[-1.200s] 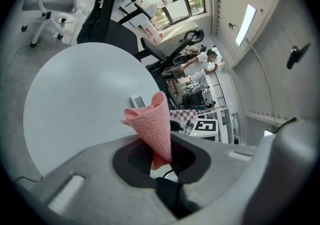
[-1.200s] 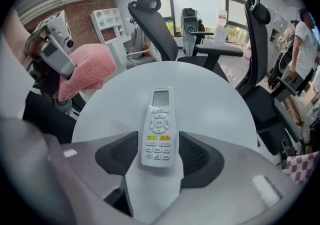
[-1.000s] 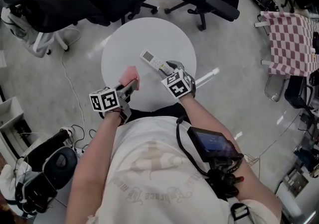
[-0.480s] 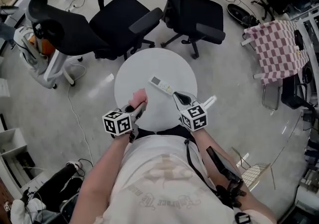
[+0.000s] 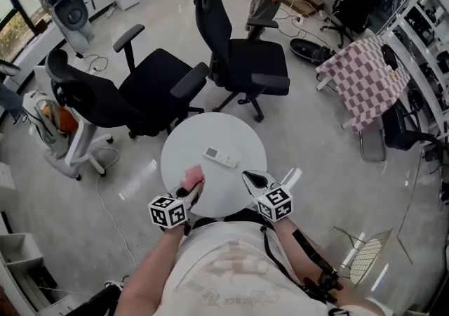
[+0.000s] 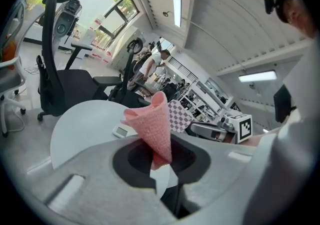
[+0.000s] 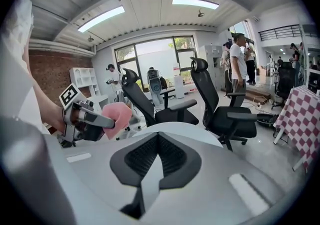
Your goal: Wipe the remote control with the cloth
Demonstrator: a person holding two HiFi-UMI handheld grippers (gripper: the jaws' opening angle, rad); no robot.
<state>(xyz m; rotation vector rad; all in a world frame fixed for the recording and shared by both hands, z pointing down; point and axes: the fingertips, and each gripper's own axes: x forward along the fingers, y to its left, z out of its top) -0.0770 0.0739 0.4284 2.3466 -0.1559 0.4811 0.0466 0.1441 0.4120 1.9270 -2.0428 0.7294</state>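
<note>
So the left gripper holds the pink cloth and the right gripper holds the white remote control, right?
No: the right gripper is shut and empty, as the right gripper view shows. The white remote control lies on the round white table. Otherwise correct.

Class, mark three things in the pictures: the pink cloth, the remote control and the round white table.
pink cloth [image 6: 153,124]: left gripper view, middle of the upright fold.
remote control [image 5: 220,158]: head view, middle of its body.
round white table [image 5: 210,132]: head view, bare top beyond the remote.

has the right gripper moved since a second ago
Yes. The right gripper has pulled back from the remote control toward the person, now apart from it at the table's near edge.
</note>
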